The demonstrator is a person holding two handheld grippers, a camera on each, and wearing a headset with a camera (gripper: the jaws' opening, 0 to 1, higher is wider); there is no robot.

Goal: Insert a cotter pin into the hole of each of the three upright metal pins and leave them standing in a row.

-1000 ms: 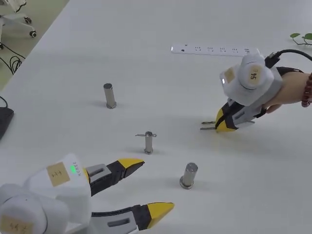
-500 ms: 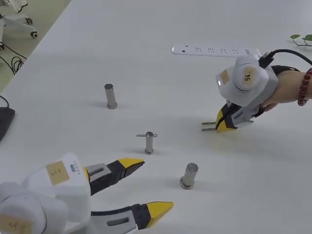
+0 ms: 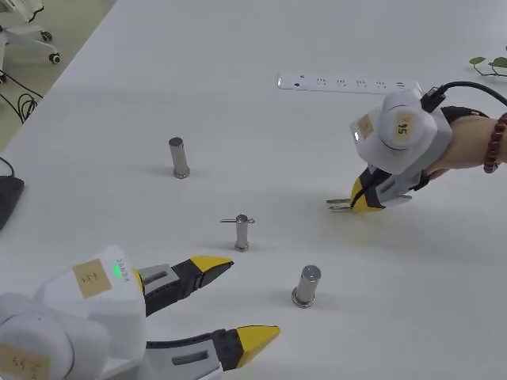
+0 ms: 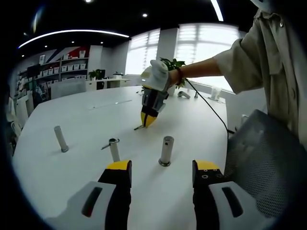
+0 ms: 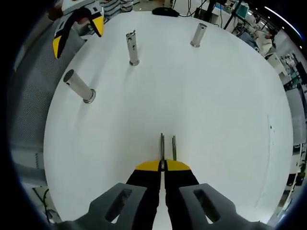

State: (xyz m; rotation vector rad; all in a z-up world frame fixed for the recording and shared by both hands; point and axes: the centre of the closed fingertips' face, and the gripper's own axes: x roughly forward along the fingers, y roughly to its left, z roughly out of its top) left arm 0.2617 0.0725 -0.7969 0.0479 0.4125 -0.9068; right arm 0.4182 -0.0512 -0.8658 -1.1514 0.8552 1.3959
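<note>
Hardly shifting since a moment ago, right tongs (image 5: 163, 165) are pinching a cotter pin (image 5: 162, 146), seemingly against the desk (image 3: 238, 79); left tongs (image 4: 162, 167) are hanging wide open, empty.

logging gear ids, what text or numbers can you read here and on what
Top sticker on the right hand-held gripper: handwritten digits, too blurred to read.
Tan stickers on the left hand-held gripper: handwritten marks, unreadable.
Power strip: no legible print.
</note>
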